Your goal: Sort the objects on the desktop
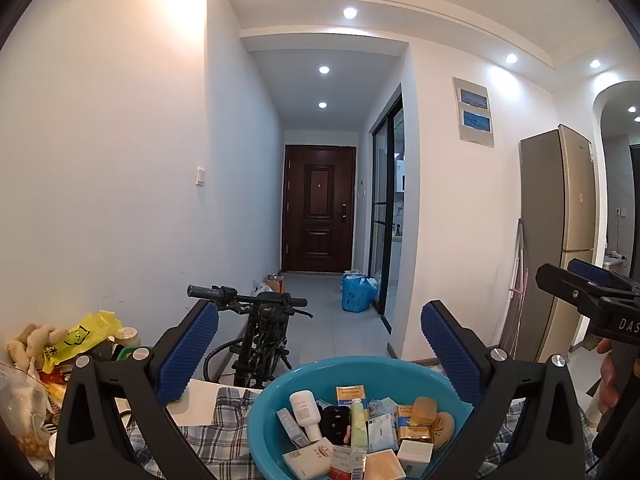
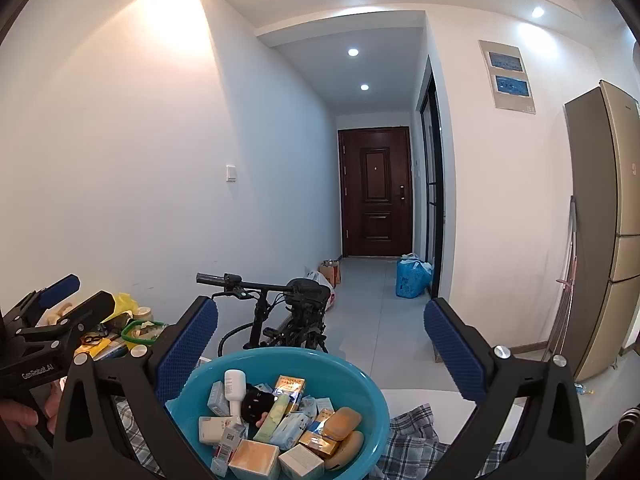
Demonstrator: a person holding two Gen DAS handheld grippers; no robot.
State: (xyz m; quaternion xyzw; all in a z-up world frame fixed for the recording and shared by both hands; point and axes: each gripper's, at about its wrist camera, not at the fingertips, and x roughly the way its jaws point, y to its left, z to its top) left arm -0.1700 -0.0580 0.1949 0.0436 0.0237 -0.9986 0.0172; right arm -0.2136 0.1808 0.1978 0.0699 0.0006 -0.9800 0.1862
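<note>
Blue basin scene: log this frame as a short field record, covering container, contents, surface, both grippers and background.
container: blue basin, on a plaid cloth
contents: small boxes, white bottle, black item, amber soap bars
left hand-held gripper: open, empty, above basin
right hand-held gripper: open, empty, above basin
background: bicycle, brown door, fridge

Both grippers hang with fingers spread, air between them clear. Right under them the blue basin (image 1: pixel 276 396) is crammed with boxes, bottles and soap bars, so no gaps to slip into. The surface's left edge is jammed by a snack pile (image 1: pixel 60 352); the right side is just checked cloth (image 2: pixel 416 428). A bike (image 2: pixel 280 312) stands beyond the far edge.
</note>
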